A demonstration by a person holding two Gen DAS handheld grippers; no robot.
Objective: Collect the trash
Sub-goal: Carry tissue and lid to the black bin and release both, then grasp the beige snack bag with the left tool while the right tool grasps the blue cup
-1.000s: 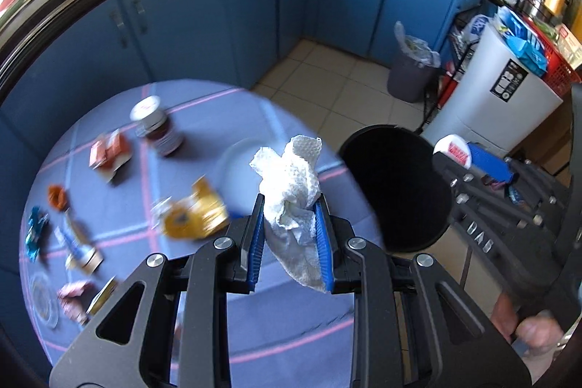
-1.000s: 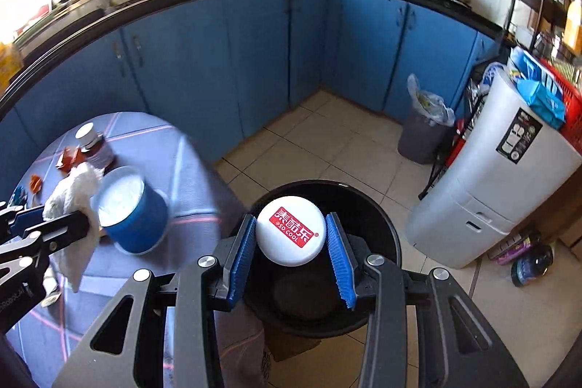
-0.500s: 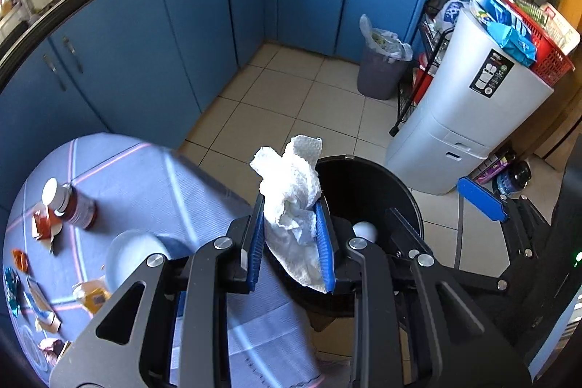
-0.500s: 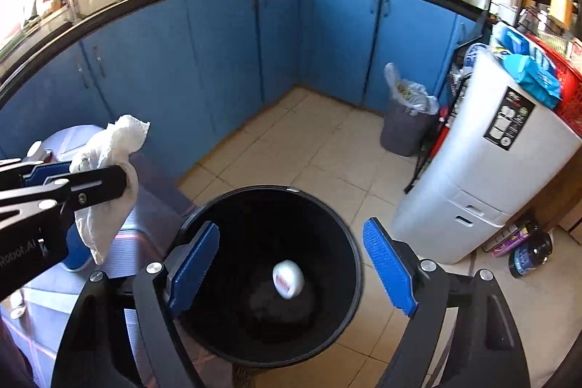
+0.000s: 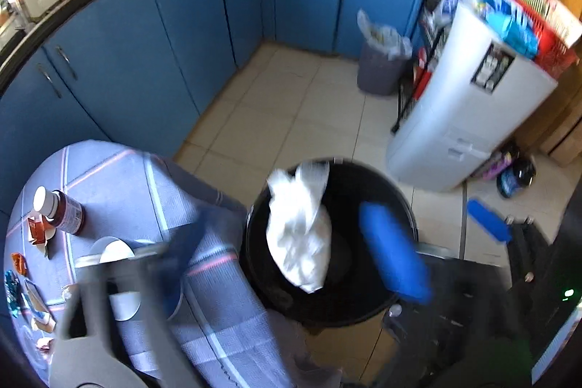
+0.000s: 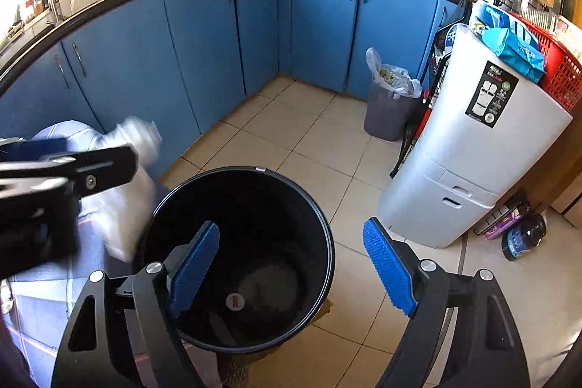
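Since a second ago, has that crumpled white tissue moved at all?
Yes. The tissue went from above the round table to over the black bin, loose between the just-opened left gripper jaws.

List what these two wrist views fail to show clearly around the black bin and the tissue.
- Left gripper, left wrist view: motion-blurred, so its near finger is a smear.
- White tissue: blurred in both views; whether it has cleared the black bin's rim is unclear.
- Small round lid at the bin bottom, right wrist view: its label is too small to read.
- Table scraps: cut off by the fisheye edge.
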